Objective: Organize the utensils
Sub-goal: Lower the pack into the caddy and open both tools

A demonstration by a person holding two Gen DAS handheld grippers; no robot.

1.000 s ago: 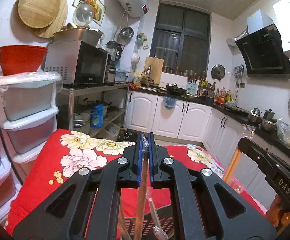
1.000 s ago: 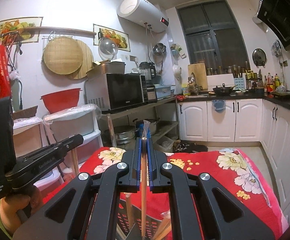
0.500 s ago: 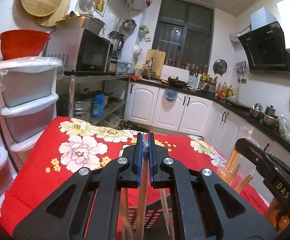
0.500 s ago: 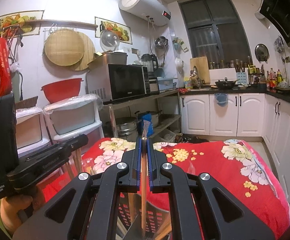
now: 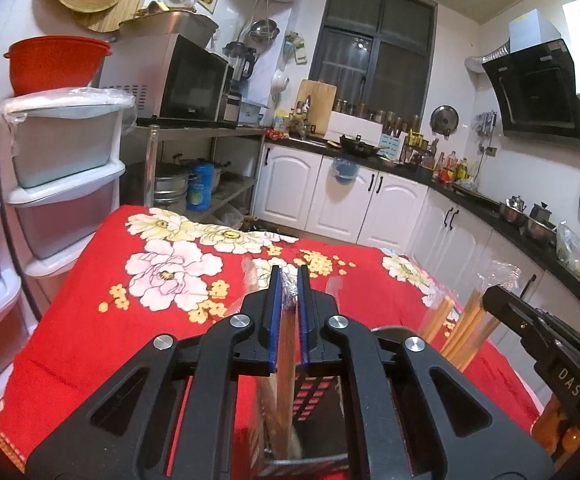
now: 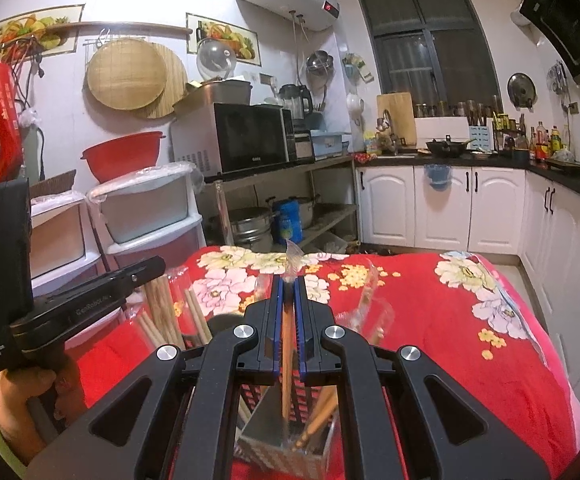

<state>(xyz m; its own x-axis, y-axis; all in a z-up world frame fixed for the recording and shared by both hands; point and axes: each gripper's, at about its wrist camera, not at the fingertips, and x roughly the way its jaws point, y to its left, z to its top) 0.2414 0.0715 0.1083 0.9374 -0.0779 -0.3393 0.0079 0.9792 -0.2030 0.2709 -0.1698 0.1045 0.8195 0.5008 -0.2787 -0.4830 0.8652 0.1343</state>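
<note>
My left gripper [image 5: 288, 280] is shut on a plastic-wrapped pair of wooden chopsticks [image 5: 284, 356] that hangs down into a black perforated utensil holder [image 5: 313, 396] on the red flowered tablecloth [image 5: 90, 332]. My right gripper [image 6: 288, 284] is shut on another wrapped pair of chopsticks [image 6: 286, 364], its lower end inside the metal utensil holder [image 6: 290, 450], which holds several more chopsticks [image 6: 317, 420]. More wrapped chopsticks [image 6: 162, 312] stand beside the left gripper's body [image 6: 70, 308]. The right gripper's body [image 5: 545, 336] shows in the left wrist view, with wrapped chopsticks [image 5: 469, 328] by it.
White plastic drawer units [image 5: 62, 184] and a red basin [image 5: 56, 64] stand left of the table. A metal shelf with a microwave [image 5: 178, 80] is behind. White kitchen cabinets [image 5: 349, 204] and a crowded counter [image 5: 509, 208] run along the far and right sides.
Both grippers have lowered and tilted down toward the table, each still shut on its chopsticks. More wrapped chopsticks and the holder have come into view.
</note>
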